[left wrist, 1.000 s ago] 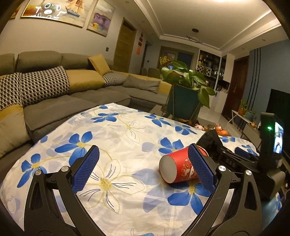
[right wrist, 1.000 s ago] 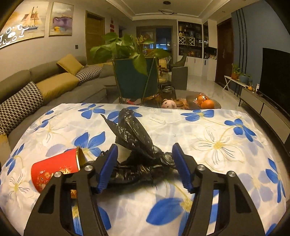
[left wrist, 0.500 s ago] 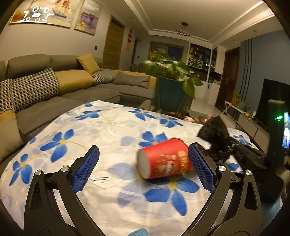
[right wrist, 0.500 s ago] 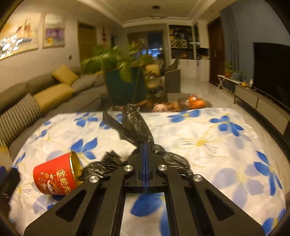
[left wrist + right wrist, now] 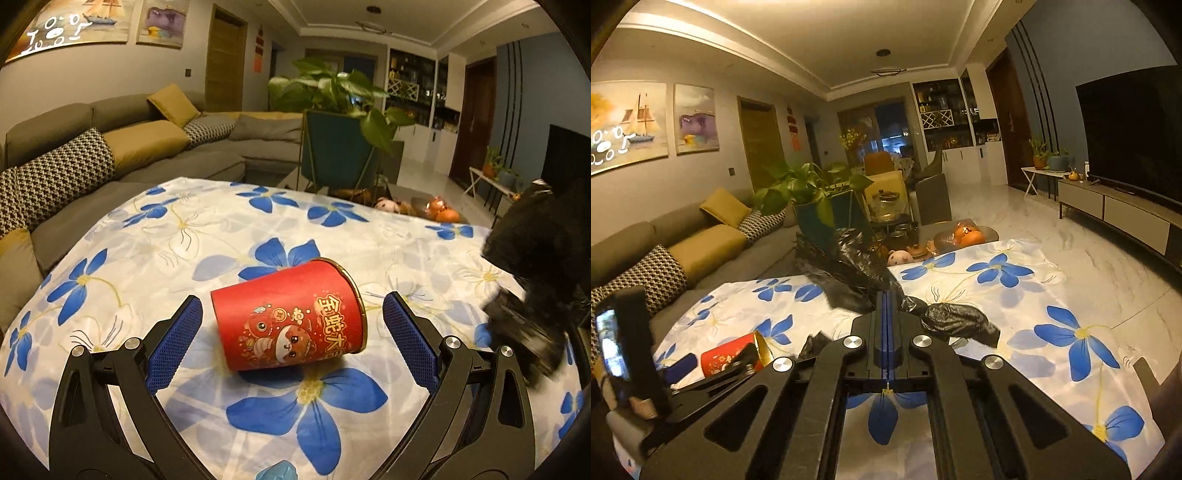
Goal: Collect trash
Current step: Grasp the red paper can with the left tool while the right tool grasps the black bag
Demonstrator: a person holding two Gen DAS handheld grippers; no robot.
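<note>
While the right hand-held gripper (image 5: 887,295) is pinching a crumpled black trash bag (image 5: 849,269) between fully closed fingers and holding it above the floral tablecloth (image 5: 1052,295), the left hand-held gripper (image 5: 291,328) is hovering spread wide around a red paper cup (image 5: 288,317) lying on its side on the table (image 5: 184,229). The cup is sitting directly ahead of the left hand-held gripper, between its blue pads (image 5: 173,347) and touching neither, with its long axis running crosswise, base toward the left pad and gold-rimmed mouth toward the right. Judging by this, the left hand is far nearer the cup, and closing now would be squeezing it end to end rather than across its sides. In the left wrist view the bag (image 5: 543,251) is hanging off to the right, near the cup's mouth.
</note>
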